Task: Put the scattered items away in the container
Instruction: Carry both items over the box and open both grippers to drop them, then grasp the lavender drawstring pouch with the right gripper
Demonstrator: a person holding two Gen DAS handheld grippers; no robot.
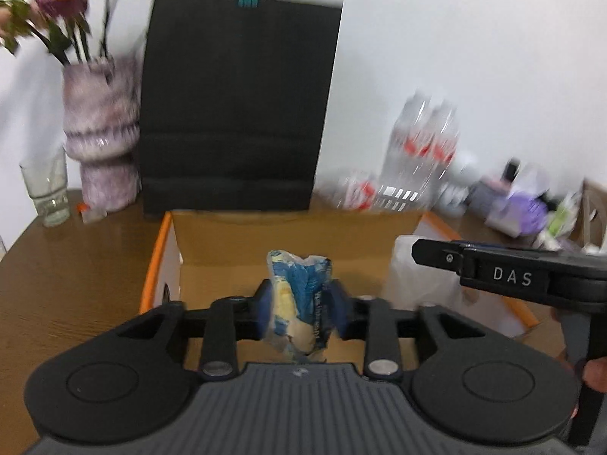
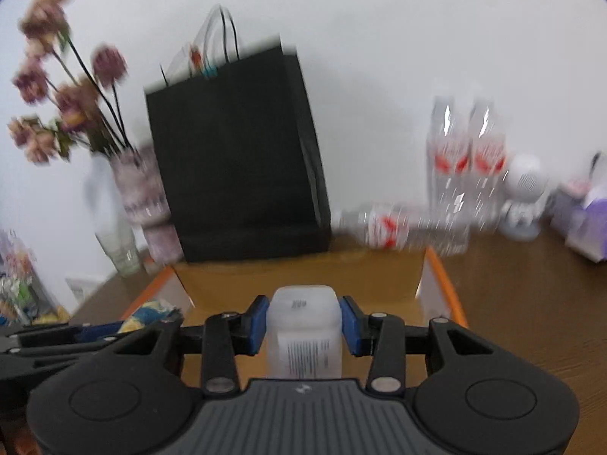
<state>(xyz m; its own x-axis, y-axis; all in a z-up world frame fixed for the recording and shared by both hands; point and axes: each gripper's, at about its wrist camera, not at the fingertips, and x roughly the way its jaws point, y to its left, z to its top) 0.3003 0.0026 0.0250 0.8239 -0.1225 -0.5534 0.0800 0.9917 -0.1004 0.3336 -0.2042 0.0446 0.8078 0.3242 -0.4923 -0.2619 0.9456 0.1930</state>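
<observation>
Your left gripper (image 1: 301, 309) has a crumpled blue and yellow snack packet (image 1: 299, 303) standing upright between its blue pads (image 1: 265, 311). The left pad sits against the packet, but a thin gap shows on the right side, and the picture is blurred, so you cannot tell for sure whether the packet is pinched or merely standing between the jaws. The packet hangs over the open cardboard box (image 1: 296, 235), near its middle.

Your right gripper (image 2: 303, 326) carries a white plastic bottle (image 2: 303, 330) with printed text on its label. Its pads (image 2: 256, 326) press on both sides of the bottle, which sits upright over the near part of the same box (image 2: 303, 269). In the left view that gripper reaches in from the right, with the bottle (image 1: 421, 276) as a pale shape at its tip.

The box has orange edges and lies on a brown wooden table (image 1: 76, 265). Just beyond its far wall stands a black paper bag (image 1: 239, 106). Left of the bag are a vase of flowers (image 1: 100, 125) and an empty glass (image 1: 47, 189). To the right stand clear water bottles (image 2: 466, 174) with red labels, one more lying on its side.
</observation>
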